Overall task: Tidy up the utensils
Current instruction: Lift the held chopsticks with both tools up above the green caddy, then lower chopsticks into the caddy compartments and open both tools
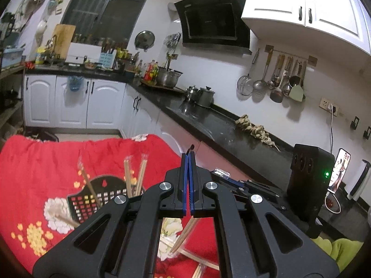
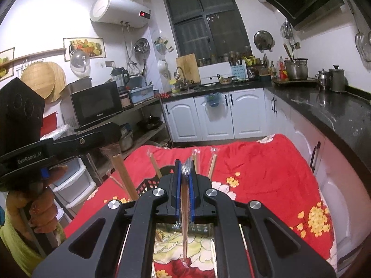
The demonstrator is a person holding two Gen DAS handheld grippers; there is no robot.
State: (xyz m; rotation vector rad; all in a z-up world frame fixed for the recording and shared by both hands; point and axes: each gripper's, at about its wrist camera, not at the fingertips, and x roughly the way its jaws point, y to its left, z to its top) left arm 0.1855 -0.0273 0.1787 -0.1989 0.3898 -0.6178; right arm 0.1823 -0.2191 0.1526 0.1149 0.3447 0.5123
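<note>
My left gripper (image 1: 188, 155) is shut, blue pads pressed together with nothing between them, raised above the red floral cloth (image 1: 34, 162). Below and left of it stands a black perforated holder (image 1: 92, 197) with several wrapped chopsticks (image 1: 141, 173) leaning in it. More wrapped chopsticks (image 1: 184, 236) lie loose on the cloth under the gripper. My right gripper (image 2: 184, 165) is shut on a plastic-wrapped pair of chopsticks (image 2: 185, 220) that runs lengthwise between its pads. The holder (image 2: 148, 184) sits just beyond it. A hand (image 2: 39, 208) holds the left gripper's handle at the left.
A black countertop (image 2: 336, 115) over white cabinets runs along the right of the table. A black box (image 1: 310, 185) and a phone (image 1: 340, 171) stand at the right of the left wrist view. Shelves with a microwave (image 2: 97, 104) are to the left.
</note>
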